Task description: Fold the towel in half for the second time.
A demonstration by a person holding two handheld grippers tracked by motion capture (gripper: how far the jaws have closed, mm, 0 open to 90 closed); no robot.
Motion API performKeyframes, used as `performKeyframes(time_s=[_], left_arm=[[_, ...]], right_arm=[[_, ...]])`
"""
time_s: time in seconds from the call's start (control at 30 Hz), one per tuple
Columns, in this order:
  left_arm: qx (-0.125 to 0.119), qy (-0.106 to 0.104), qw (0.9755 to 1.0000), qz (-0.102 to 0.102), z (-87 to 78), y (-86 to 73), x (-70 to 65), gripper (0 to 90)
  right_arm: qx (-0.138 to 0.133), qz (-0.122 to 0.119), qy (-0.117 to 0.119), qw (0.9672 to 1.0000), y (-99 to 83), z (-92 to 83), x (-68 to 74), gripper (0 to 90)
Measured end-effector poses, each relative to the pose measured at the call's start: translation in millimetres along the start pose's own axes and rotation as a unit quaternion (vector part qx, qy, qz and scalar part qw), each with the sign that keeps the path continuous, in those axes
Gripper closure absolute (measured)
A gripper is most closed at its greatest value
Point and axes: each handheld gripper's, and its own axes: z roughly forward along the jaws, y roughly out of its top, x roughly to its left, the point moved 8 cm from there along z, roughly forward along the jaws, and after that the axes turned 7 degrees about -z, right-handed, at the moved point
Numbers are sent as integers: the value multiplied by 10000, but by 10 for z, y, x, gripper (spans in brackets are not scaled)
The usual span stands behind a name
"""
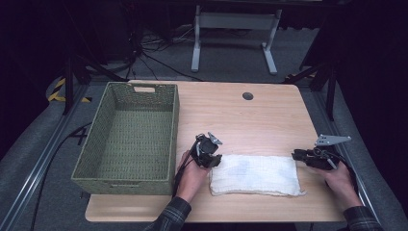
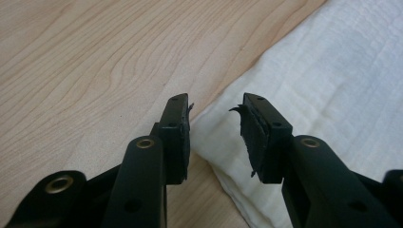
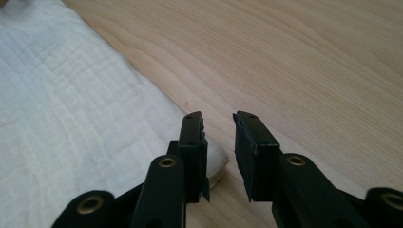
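A white folded cloth (image 1: 255, 174) lies flat near the front edge of the wooden table (image 1: 250, 120). My left gripper (image 1: 214, 161) sits at the cloth's left end, held by a hand with a plaid sleeve. In the left gripper view its jaws (image 2: 216, 107) stand apart over a corner of the cloth (image 2: 332, 85), and the pads do not press on it. My right gripper (image 1: 296, 155) is at the cloth's right end. In the right gripper view its jaws (image 3: 218, 121) are apart, the cloth's corner (image 3: 62, 95) just by the left jaw and bare wood in the gap.
A green woven basket (image 1: 173, 130) stands on the table's left part, close beside the left hand. A round cable hole (image 1: 248, 96) sits near the table's far edge. Beyond the table are a white frame's legs (image 1: 196, 45) and cables on the floor.
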Motion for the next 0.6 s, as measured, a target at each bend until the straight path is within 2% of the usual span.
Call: performKeyframes(time_s=[0.03,0.1,0.17,0.3,0.33,0.4,0.43,0.5,0.6], left_arm=[[29,21,10000,-58,12,0,11,625],[21,-12,10000,-46,27,10,21,616],[23,55,9999,-88,44,13,31,611],[63,44,9999,-101,52,6,40,607],[56,56,9999,-118,50,5,46,606],[4,81,9999,-151,42,11,69,600],[9,90,9999,-96,41,12,85,599],[56,62,9998,-161,62,-4,92,595],[144,53,9998,-142,89,-23,105,595]], right_arm=[[-10,6,7,10000,0,2,-15,727],[-8,65,48,10000,-6,21,-40,721],[28,70,107,9999,-16,45,-40,716],[290,51,197,9994,-80,133,-9,715],[381,3,191,9991,-104,152,-5,728],[378,-18,187,9991,-114,156,0,768],[388,-36,191,9991,-116,156,2,793],[383,-27,237,9990,-116,160,11,842],[394,-41,250,9989,-114,160,30,861]])
